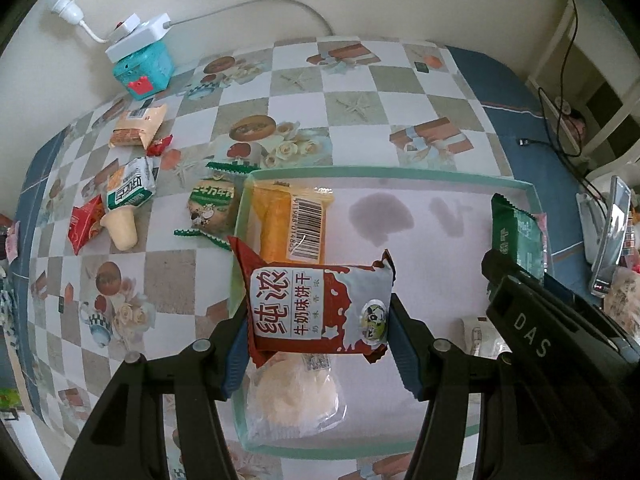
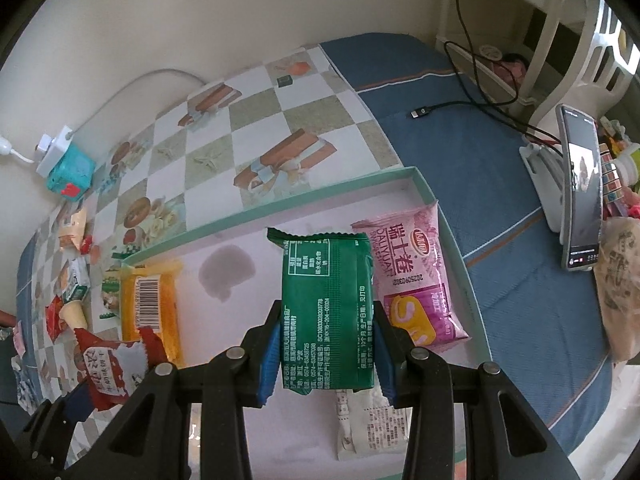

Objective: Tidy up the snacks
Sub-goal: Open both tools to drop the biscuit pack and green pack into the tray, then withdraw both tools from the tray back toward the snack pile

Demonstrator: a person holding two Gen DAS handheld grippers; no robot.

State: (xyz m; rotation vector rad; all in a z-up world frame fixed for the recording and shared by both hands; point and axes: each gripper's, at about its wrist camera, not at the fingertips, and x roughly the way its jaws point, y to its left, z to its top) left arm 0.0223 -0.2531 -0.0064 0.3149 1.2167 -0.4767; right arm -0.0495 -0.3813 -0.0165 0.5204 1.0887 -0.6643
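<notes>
Both claws are over the green-rimmed tray [image 1: 400, 171], left gripper [image 1: 318, 332] pinching a red biscuit pack [image 1: 316, 308] above the orange pack [image 1: 290, 222], right gripper [image 2: 326, 344] pinching a green pack [image 2: 326, 312] beside the pink roll pack [image 2: 416, 276].

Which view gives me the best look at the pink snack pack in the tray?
The right wrist view: the pink snack pack lies fully visible in the tray, beside the green packet held by the right hand-held gripper. The left wrist view shows only a pink sliver behind that green packet.
</notes>
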